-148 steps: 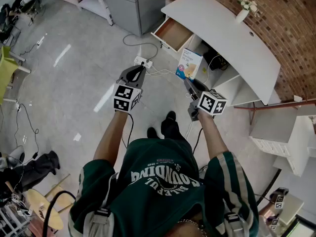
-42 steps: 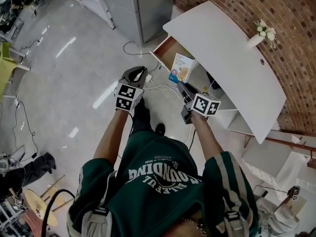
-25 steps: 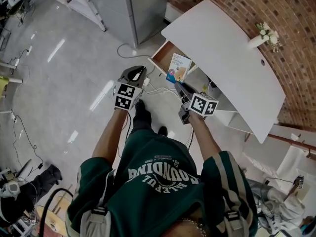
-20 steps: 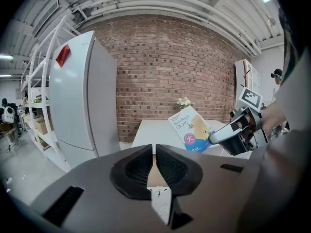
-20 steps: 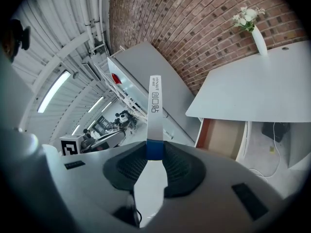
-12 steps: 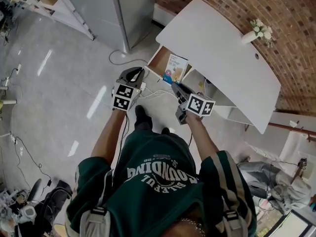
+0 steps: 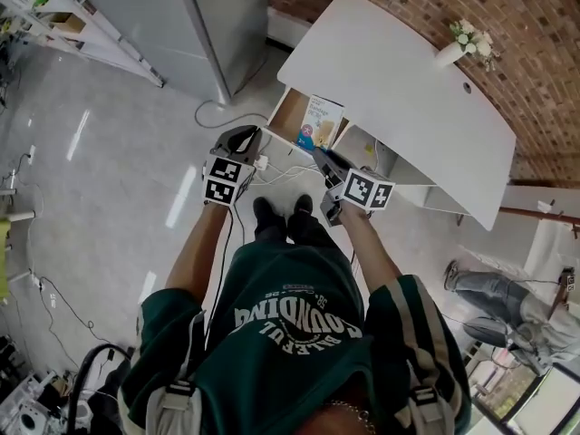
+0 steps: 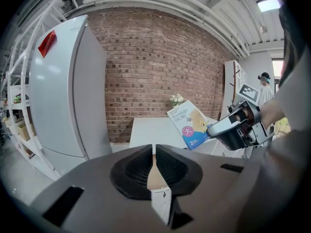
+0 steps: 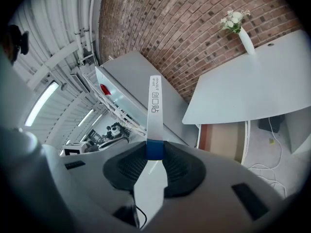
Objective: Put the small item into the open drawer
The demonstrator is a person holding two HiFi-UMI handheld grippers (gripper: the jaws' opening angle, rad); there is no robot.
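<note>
The small item, a flat bandage box (image 7: 322,123), was in the right gripper (image 7: 321,155), whose jaws were clamped on its lower blue edge. In the right gripper view it rose edge-on from between the pads, so most of the box stood free above the grip. In the head view it hung just above centre, over the right end of the open drawer (image 7: 288,116) and not yet lowered into it.

The drawer's wooden floor showed beneath the near edge of the white desk top (image 7: 399,71). The left gripper (image 7: 238,141) was left of the drawer with its fingers together and nothing between them.

The likeliest trouble was the narrow hold. With so little of the box pinched, a knock against the drawer front or the overhanging desk edge could probably swing it in the jaws or pull it free. Released upright, it might lean on the rim and tip out. White cables (image 7: 276,172) lay on the floor just ahead of the person's shoes (image 7: 283,216), so a step closer risked snagging them.
</note>
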